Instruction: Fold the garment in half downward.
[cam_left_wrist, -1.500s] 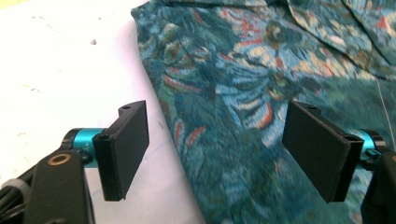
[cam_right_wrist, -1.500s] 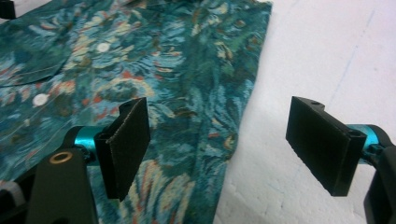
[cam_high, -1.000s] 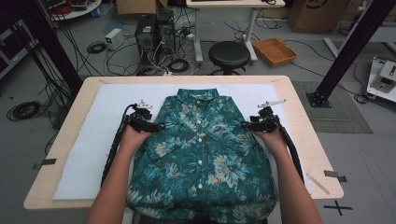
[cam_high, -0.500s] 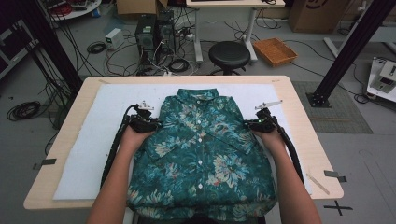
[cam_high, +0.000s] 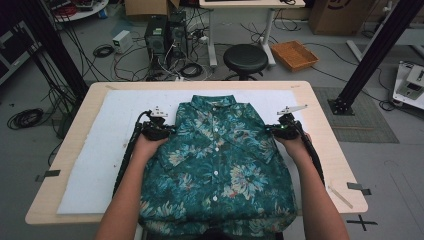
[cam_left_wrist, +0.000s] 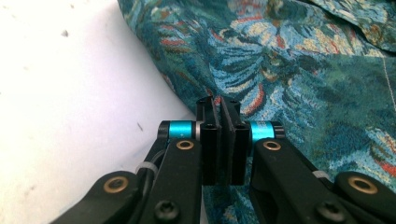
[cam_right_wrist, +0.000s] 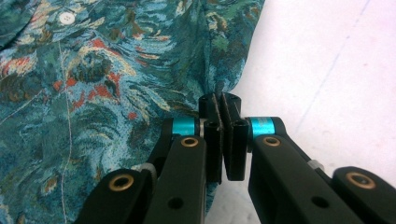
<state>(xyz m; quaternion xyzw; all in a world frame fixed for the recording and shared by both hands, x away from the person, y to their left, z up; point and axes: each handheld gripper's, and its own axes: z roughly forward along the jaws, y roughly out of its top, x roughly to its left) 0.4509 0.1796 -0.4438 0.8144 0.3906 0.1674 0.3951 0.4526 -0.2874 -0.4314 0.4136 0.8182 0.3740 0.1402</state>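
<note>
A: Start at the jaws. What are they doing?

B: Both pairs have just been closing. The left gripper (cam_left_wrist: 219, 100) has its jaws pressed together at the edge of the shirt (cam_high: 220, 165), with a small pinch of the patterned cloth caught at their tips. The right gripper (cam_right_wrist: 223, 99) does the same at the opposite edge, a fold of fabric puckering up between its jaws.

A: So each one grips cloth, not air?

B: That is how it reads in both gripper views: the fabric bunches right where the tips meet. How much cloth sits inside, I cannot tell.

A: Where is the shirt from there?

B: It spreads inward from each pair of jaws, buttoned front up, collar on the far side and hem toward the person. Outward of the jaws lies the white mat (cam_high: 105, 150) that covers the bench (cam_high: 325, 150).

A: Why grip at those two spots?

B: My guess: the grippers sit level with each other at the shoulders, just below the collar. Holding both sides evenly would let the person lift or fold the garment without skewing it.

A: And the hands?

B: The left hand (cam_high: 147, 145) and the right hand (cam_high: 295, 144) rest low, close to the cloth, so the grip stays flat.
</note>
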